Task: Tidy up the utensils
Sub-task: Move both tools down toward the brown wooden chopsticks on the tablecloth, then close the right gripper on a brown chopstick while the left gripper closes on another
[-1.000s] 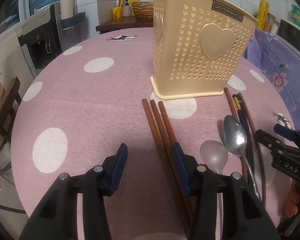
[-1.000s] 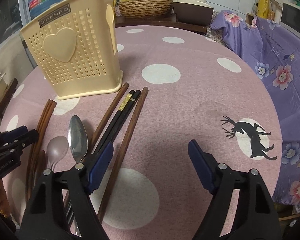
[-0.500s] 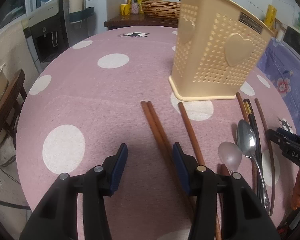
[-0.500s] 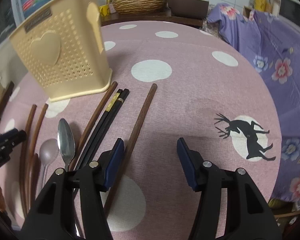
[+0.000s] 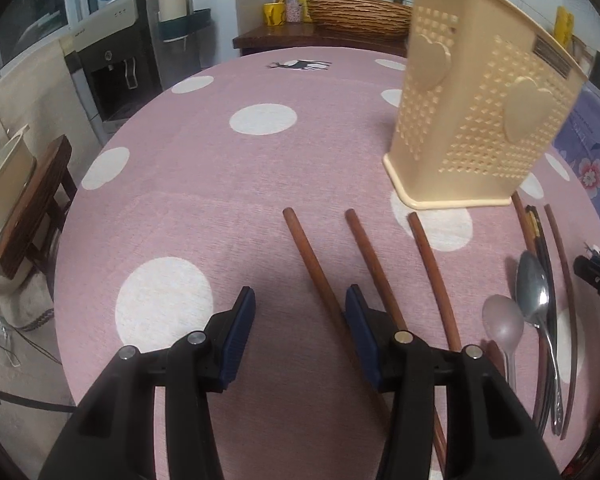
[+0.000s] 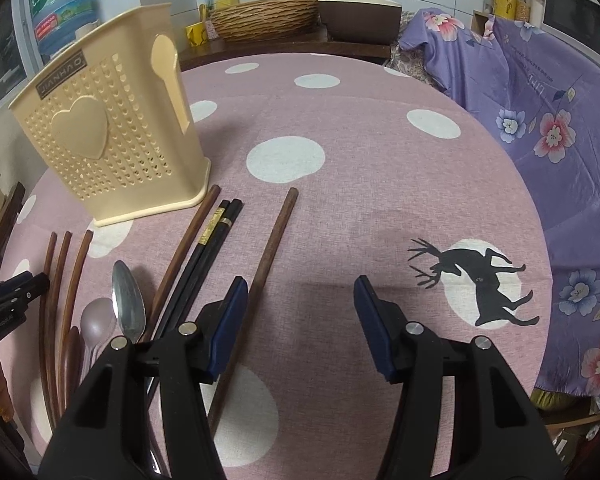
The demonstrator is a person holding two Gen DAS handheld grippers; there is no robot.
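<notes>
Pink polka-dot cloth covers the round worktop (image 5: pixel 204 184), with the cream holder (image 5: pixel 476 128) upright at the far side and every utensil lying loose in front of it, none inside.

Since a second ago I see a real change on the left: the three brown sticks (image 5: pixel 364 248) that lay bunched together are now fanned apart, the leftmost one angled toward my left tongs (image 5: pixel 300 320). Those tongs are spread, pinching nothing, with the right pad just beside that stick.

My right tongs (image 6: pixel 298 316) are spread too and empty, having shifted so the lone brown stick (image 6: pixel 272 240) runs under the left pad. The black pair (image 6: pixel 216 236) and the spoons (image 6: pixel 128 304) lie further left, unmoved.

I judge the spreading makes single sticks easier to pinch; sorting proper has not begun.
</notes>
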